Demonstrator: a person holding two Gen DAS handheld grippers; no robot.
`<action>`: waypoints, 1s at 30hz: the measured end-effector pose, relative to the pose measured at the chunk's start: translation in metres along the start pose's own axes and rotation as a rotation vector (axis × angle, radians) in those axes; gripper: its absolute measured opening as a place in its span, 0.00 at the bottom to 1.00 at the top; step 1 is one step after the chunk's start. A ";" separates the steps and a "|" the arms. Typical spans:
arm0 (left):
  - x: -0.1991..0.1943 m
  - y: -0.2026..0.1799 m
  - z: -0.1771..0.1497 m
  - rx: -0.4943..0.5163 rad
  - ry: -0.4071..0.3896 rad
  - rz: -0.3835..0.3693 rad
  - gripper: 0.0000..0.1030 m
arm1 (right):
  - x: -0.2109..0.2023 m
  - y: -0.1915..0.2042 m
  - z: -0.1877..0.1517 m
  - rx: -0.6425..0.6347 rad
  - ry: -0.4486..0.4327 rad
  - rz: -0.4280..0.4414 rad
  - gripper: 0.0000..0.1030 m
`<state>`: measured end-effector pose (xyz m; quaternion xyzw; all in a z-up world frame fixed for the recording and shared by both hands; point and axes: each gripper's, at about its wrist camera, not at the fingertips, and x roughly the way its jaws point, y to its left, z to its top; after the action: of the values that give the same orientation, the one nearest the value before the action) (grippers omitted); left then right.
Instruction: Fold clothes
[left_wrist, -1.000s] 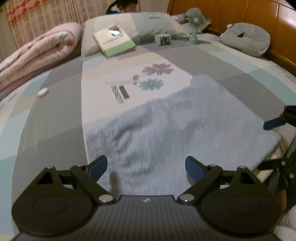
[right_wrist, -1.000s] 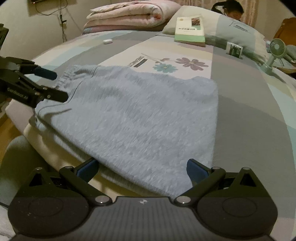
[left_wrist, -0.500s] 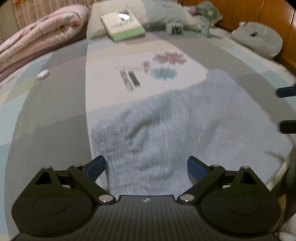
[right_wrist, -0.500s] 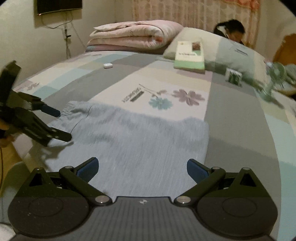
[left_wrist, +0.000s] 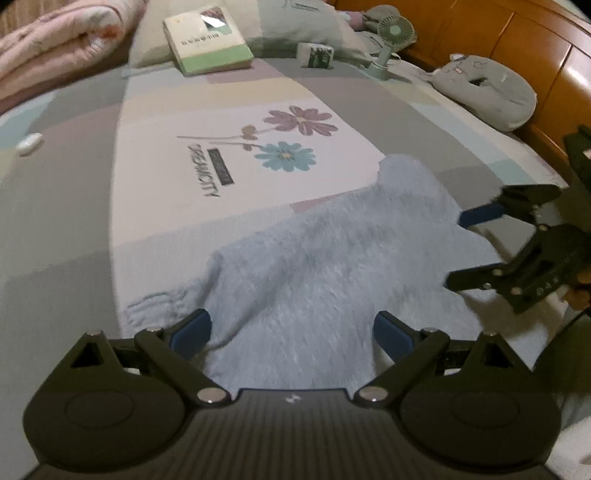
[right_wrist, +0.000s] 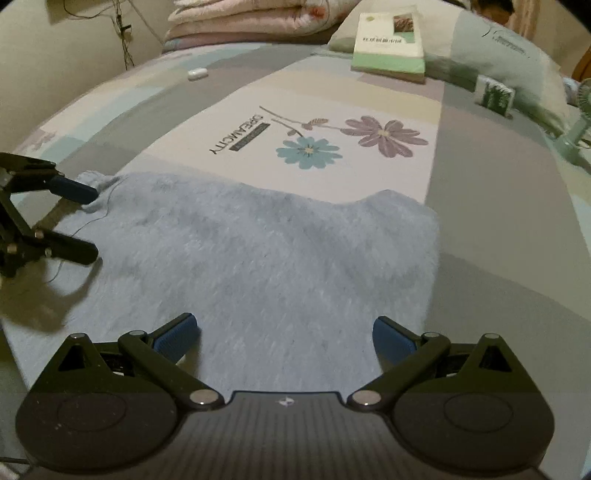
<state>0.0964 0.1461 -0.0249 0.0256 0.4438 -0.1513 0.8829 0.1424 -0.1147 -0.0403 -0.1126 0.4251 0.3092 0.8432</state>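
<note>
A fuzzy pale blue garment (left_wrist: 325, 273) (right_wrist: 266, 258) lies flat near the front edge of the bed; an elastic waistband edge shows at its left side in the left wrist view. My left gripper (left_wrist: 291, 330) hovers open just above the garment's near left part, nothing between its blue pads. It also appears at the left of the right wrist view, the left gripper (right_wrist: 83, 225), by the garment's bunched corner. My right gripper (right_wrist: 286, 332) stands open over the garment's near edge. The same right gripper (left_wrist: 465, 247) shows at the right, open at the garment's right edge.
The bedsheet (left_wrist: 229, 122) is patchwork with a flower print (right_wrist: 347, 144). At the back lie a green book (left_wrist: 207, 37) on a pillow, a small box (left_wrist: 316, 54), a mint desk fan (left_wrist: 391, 37), a grey neck pillow (left_wrist: 487, 92), a pink quilt (left_wrist: 48, 40) and a small white object (left_wrist: 29, 143). A wooden headboard (left_wrist: 517, 40) stands to the right.
Both grippers have moved in lower and closer over the garment, staying open. The right gripper now sits nearer the garment's right edge in the left wrist view. The garment's far edge looks bunched.
</note>
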 end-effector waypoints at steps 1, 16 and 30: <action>-0.008 -0.004 -0.001 0.009 -0.014 -0.001 0.92 | -0.010 0.005 -0.003 -0.009 -0.015 0.003 1.00; -0.040 -0.052 -0.074 0.111 0.039 -0.060 0.93 | -0.053 0.045 -0.069 -0.023 -0.003 -0.059 1.00; 0.010 0.001 -0.009 -0.015 0.023 0.026 0.93 | -0.030 0.106 -0.039 -0.103 -0.005 0.286 1.00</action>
<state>0.0957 0.1461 -0.0386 0.0264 0.4548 -0.1362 0.8797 0.0382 -0.0616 -0.0328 -0.0932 0.4182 0.4480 0.7847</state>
